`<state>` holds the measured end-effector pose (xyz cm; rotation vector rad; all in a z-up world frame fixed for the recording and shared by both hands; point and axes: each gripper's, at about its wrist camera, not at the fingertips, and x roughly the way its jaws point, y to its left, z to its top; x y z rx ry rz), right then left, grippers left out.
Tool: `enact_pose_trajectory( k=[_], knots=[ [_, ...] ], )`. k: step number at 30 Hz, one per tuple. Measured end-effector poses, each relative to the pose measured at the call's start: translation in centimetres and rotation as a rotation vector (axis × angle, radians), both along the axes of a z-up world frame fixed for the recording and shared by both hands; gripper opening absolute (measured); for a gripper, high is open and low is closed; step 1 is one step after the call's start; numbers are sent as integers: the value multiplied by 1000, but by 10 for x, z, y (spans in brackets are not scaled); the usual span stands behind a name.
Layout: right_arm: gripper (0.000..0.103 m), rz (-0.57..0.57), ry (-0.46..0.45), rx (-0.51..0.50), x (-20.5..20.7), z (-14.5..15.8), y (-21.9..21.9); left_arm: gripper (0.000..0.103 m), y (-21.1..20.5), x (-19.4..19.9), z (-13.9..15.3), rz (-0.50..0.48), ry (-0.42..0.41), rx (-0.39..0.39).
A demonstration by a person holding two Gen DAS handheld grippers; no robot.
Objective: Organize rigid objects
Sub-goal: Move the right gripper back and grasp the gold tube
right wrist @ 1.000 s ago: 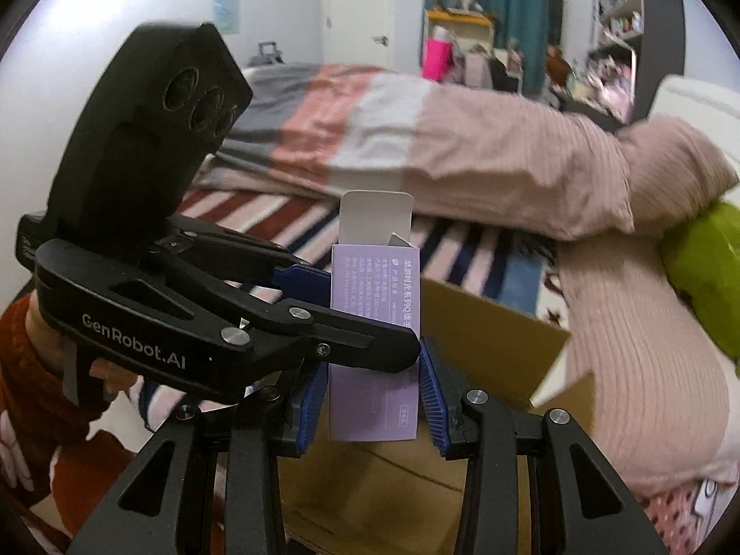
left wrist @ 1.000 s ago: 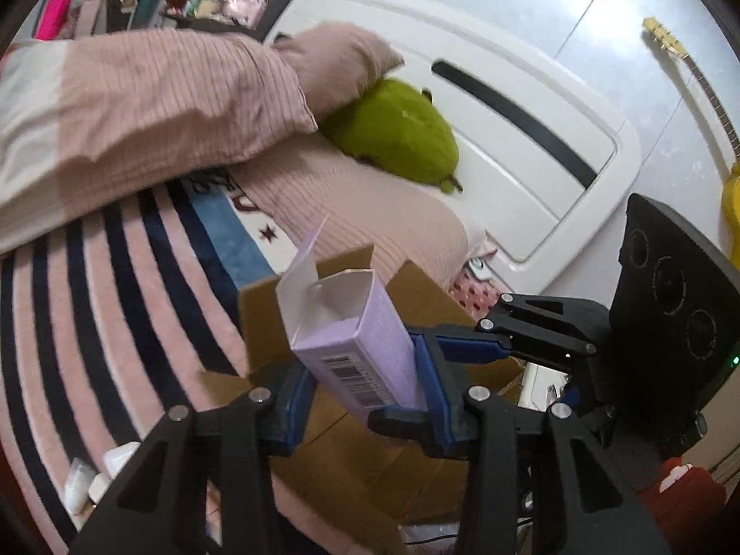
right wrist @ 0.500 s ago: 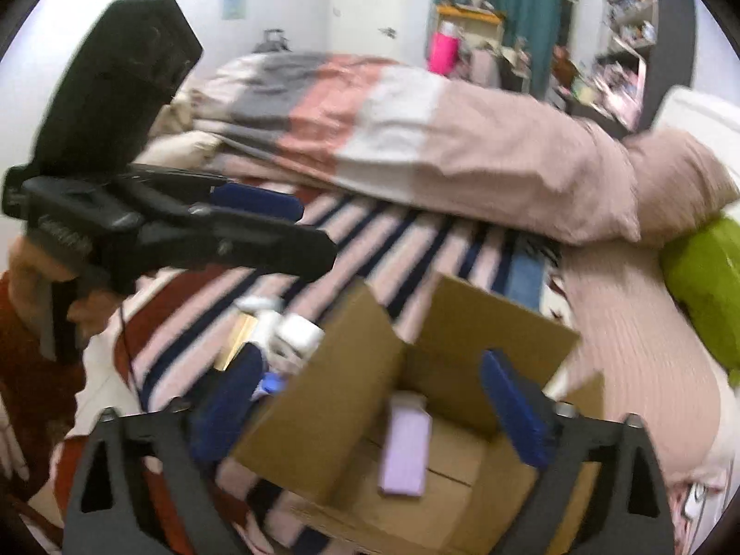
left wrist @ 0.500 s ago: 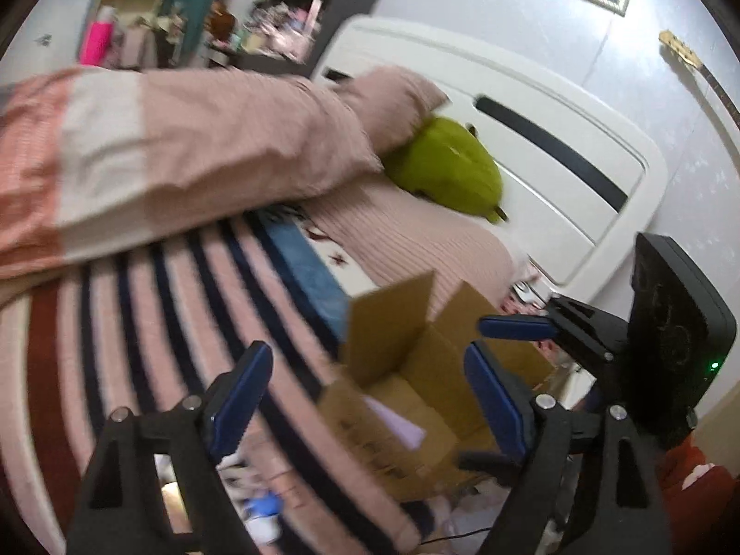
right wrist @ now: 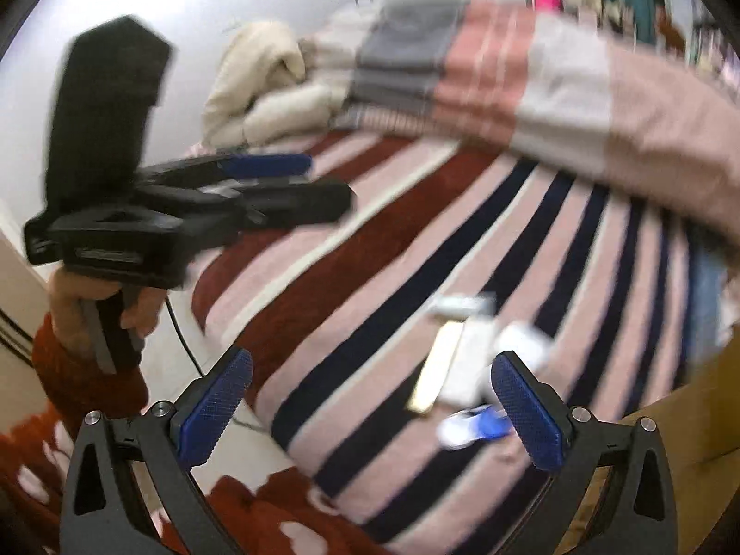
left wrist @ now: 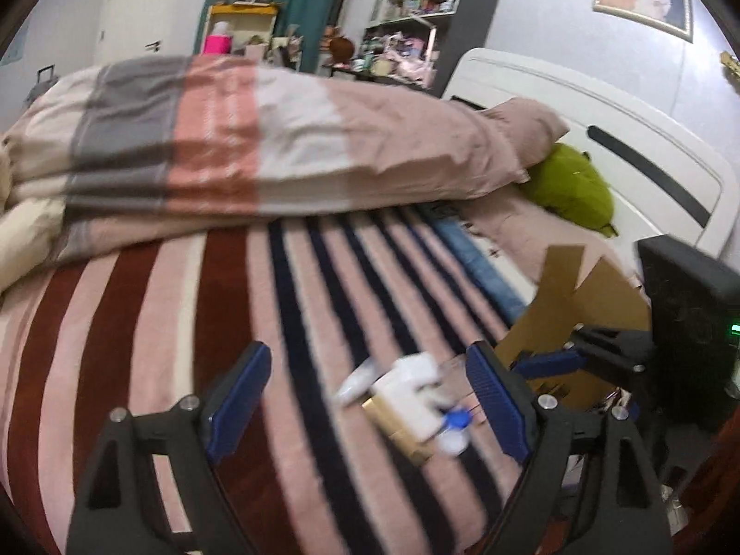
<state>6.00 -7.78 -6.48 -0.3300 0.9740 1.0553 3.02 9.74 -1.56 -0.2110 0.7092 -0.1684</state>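
Nearest, both tools stand wide with nothing between their pads: the left tool [left wrist: 365, 397] and the right tool [right wrist: 370, 409] have just been opening, the right one easing back a little, and I judge that they are spread so as to take the next piece. Their pads are blue and cross-hatched, likely to bite on smooth packaging, set on black angular arms. Just beyond the left tool, at about one o'clock from it, lies the heap [left wrist: 407, 404] of waiting things on the bed: a white block, a flat gold box [right wrist: 437, 372], a pale tube and a small blue-and-white piece, all hard-edged but smeared by motion. At about three o'clock from the heap stands the cardboard box [left wrist: 578, 305], flaps up, presumably left open to receive them. The striped blanket [left wrist: 231, 323] under all this looks soft and napped. Farther back lies a folded quilt [left wrist: 277, 148], then a green plush [left wrist: 571, 187] against the white headboard.
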Motion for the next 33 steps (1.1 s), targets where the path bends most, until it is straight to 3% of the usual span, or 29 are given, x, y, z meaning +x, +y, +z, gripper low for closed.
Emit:
enact_pose_trajectory(
  k=[4, 7, 17, 23, 26, 33],
  knots=[
    [62, -15, 24, -104, 9, -52, 16, 84, 25, -13, -39, 21, 38, -17],
    [49, -26, 55, -163, 16, -86, 23, 84, 35, -17, -61, 26, 67, -29],
    [36, -85, -23, -293, 24, -98, 30, 84, 45, -16, -90, 22, 80, -97],
    [18, -101, -10, -327, 29, -102, 36, 84, 45, -15, -89, 19, 74, -118],
    [16, -113, 43, -332, 36, -114, 36, 84, 42, -18, -86, 19, 68, -112],
    [14, -91, -20, -308, 35, -113, 43, 84, 39, -14, -85, 11, 73, -123]
  ],
)
